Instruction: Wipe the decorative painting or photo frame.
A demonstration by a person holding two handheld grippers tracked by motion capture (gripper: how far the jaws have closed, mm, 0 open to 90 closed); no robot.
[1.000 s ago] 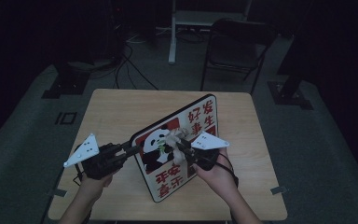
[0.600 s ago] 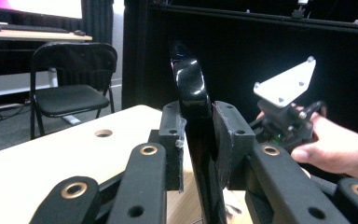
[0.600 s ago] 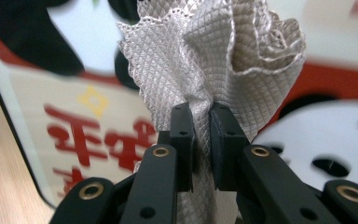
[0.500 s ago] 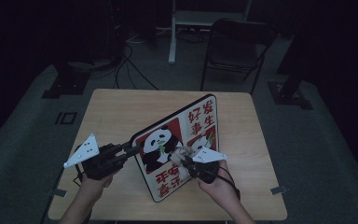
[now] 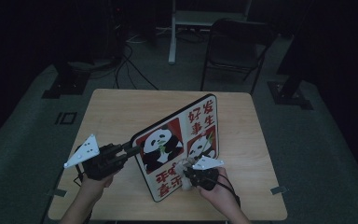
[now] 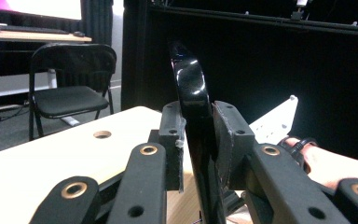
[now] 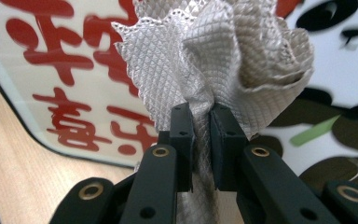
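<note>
A square board with panda pictures and red characters stands tilted on the wooden table. My left gripper is shut on its left edge; in the left gripper view the glossy black edge runs up between the two jaws of the left gripper. My right gripper is shut on a bunched beige waffle-weave cloth at the board's lower face. In the right gripper view the cloth fans out above the right gripper, against the printed board.
A black folding chair stands on the floor beyond the table's far edge, beside a white desk leg. Cables lie on the floor at far left. In the left gripper view the chair shows past the tabletop.
My right gripper has moved down the board's face with the cloth, from beside the panda picture to the lower red characters. The left gripper and the board have stayed in place.
</note>
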